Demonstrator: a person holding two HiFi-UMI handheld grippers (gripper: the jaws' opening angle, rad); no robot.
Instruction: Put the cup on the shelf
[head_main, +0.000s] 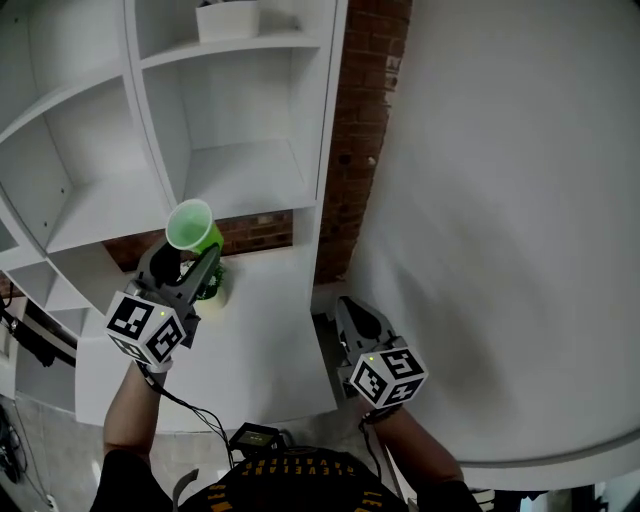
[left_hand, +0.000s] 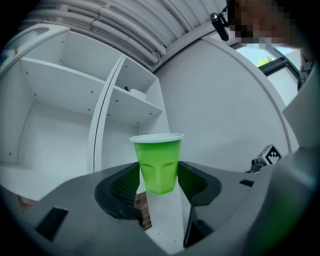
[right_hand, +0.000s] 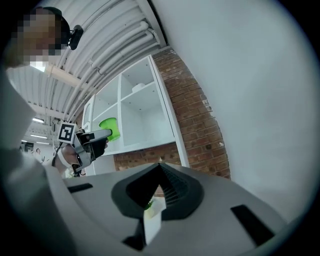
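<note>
A bright green plastic cup (head_main: 190, 225) with a white rim stands upright between the fingers of my left gripper (head_main: 185, 256), which is shut on its lower body. In the left gripper view the cup (left_hand: 157, 161) fills the gap between the jaws, in front of the white shelf unit (left_hand: 75, 107). The cup hangs below and in front of an empty shelf board (head_main: 240, 165). My right gripper (head_main: 347, 308) is lower and to the right, shut with nothing in it; its jaw tips meet (right_hand: 160, 167). From there the left gripper and the cup (right_hand: 110, 128) show at the left.
The white shelf unit has several open compartments; a white box (head_main: 228, 18) sits on an upper board. A small potted plant (head_main: 212, 288) stands on the low white counter (head_main: 260, 340) under the left gripper. A brick wall (head_main: 360, 130) and a curved white wall (head_main: 500, 200) close the right.
</note>
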